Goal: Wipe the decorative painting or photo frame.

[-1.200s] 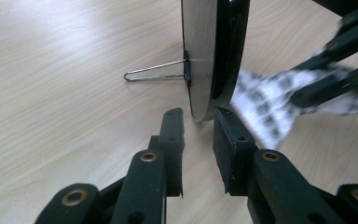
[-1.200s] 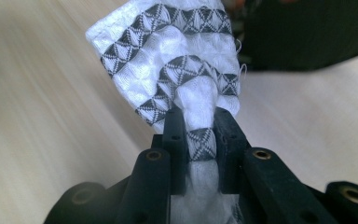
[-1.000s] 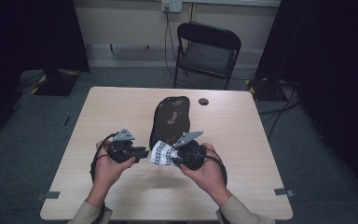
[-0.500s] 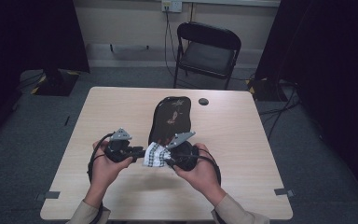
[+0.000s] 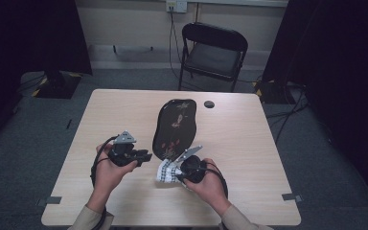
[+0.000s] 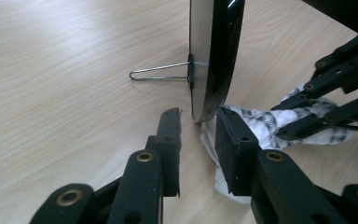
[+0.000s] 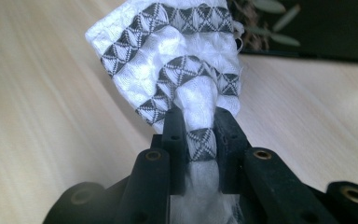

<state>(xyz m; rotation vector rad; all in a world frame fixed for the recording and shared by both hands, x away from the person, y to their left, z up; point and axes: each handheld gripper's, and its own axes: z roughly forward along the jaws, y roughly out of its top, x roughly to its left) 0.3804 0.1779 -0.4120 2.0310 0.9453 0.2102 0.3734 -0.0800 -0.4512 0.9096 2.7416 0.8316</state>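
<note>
A white cloth (image 5: 164, 172) with a dark diamond pattern hangs bunched from my right gripper (image 5: 176, 171), which is shut on it just above the table (image 5: 249, 158). In the right gripper view the cloth (image 7: 168, 60) fans out beyond the gripper (image 7: 200, 133). A black lacquer tray (image 5: 175, 122) with painted flowers lies ahead of both hands. My left gripper (image 5: 146, 156) points at its near end. In the left gripper view the tray (image 6: 212, 56) shows edge-on just past the gripper (image 6: 198, 127). Its jaws have just been opening and stand apart, the left pad clear of the tray.
A thin wire loop (image 6: 158, 73) sticks out from the tray's side onto the wood. A small black disc (image 5: 209, 104) sits near the tray's far end. A black folding chair (image 5: 213, 48) stands behind the table. Cables trail from both grippers.
My right gripper has sunk toward the table with the cloth, which now hangs nearer the front edge. The left hand has stayed where it was.
</note>
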